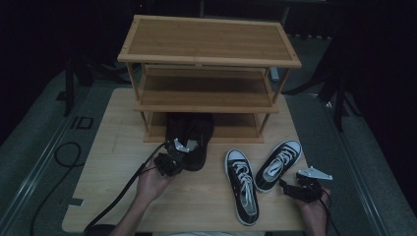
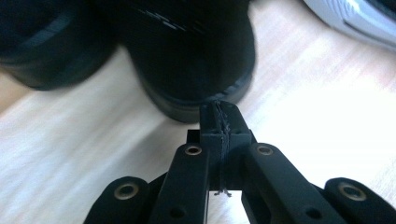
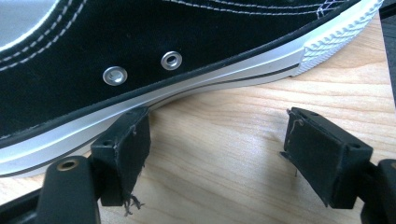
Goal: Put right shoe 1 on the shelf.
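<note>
Two black shoes (image 1: 189,137) sit at the table's (image 1: 123,196) back edge under the rack (image 1: 206,64), where our left gripper (image 1: 183,147), jaws together and empty, meets one heel, while our right gripper (image 1: 290,189) waits spread beside a sneaker (image 1: 277,164).

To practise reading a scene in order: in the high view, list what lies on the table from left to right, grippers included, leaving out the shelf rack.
left gripper → black shoes → sneaker pointing towards the person → tilted sneaker → right gripper
</note>
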The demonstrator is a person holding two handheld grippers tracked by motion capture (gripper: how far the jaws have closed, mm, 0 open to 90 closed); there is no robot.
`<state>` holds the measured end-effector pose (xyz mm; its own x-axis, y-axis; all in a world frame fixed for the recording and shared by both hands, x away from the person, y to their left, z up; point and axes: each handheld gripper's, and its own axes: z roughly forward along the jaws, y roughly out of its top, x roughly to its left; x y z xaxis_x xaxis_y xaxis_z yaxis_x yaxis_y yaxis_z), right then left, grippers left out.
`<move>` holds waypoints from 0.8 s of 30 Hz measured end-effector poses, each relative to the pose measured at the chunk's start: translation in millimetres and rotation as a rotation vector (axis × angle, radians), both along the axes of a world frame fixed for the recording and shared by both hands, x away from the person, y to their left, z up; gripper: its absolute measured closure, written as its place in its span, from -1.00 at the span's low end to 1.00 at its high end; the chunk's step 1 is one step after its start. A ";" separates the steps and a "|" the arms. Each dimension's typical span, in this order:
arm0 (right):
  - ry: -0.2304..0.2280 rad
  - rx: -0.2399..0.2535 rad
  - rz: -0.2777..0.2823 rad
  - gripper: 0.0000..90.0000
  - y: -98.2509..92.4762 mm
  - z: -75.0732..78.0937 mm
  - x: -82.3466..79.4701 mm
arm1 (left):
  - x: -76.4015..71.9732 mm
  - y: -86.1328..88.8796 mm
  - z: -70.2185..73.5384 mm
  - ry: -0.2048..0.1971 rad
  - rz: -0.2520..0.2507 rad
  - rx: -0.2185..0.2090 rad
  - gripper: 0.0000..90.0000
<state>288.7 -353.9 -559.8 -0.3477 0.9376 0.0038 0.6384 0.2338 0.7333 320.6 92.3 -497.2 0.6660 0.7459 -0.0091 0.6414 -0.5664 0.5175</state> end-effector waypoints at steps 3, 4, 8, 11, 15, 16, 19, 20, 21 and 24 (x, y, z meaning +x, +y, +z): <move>0.000 0.000 0.000 -0.50 0.0 0.0 0.0 | 0.3 -6.7 -8.3 0.006 -0.004 0.024 1.00; 0.000 0.000 0.000 -0.50 0.0 0.0 0.0 | 0.8 -8.5 -10.3 0.008 -0.004 0.030 1.00; 0.000 0.000 0.000 -0.50 0.0 0.0 0.0 | 3.0 -14.6 -17.0 0.015 -0.007 0.031 1.00; 0.000 0.000 0.000 -0.50 0.0 0.0 0.0 | 3.0 -19.5 -18.2 0.008 -0.010 0.033 1.00; 0.000 0.000 0.000 -0.50 0.0 0.0 0.0 | 5.7 -28.3 -17.0 -0.005 -0.016 0.013 1.00; 0.000 0.000 0.000 -0.50 0.0 0.0 0.0 | 7.1 -31.3 -16.2 -0.009 -0.020 0.005 1.00; 0.000 0.000 0.000 -0.50 0.0 0.0 0.0 | 9.7 -35.9 -15.3 -0.019 -0.022 0.006 1.00; 0.000 0.000 0.000 -0.50 0.0 0.0 0.0 | 11.7 -38.8 -14.3 -0.026 -0.025 -0.004 1.00; 0.000 0.000 0.000 -0.50 0.0 0.0 0.0 | 13.8 -40.8 -13.4 -0.033 -0.020 -0.007 1.00; 0.000 0.000 0.000 -0.50 0.0 0.0 0.0 | 20.5 -44.3 -10.9 -0.043 -0.015 -0.007 1.00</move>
<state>288.7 -353.9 -559.8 -0.3478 0.9376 0.0038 0.6385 0.2339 0.7332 341.1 47.9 -508.0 0.6774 0.7355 0.0146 0.6098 -0.5724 0.5482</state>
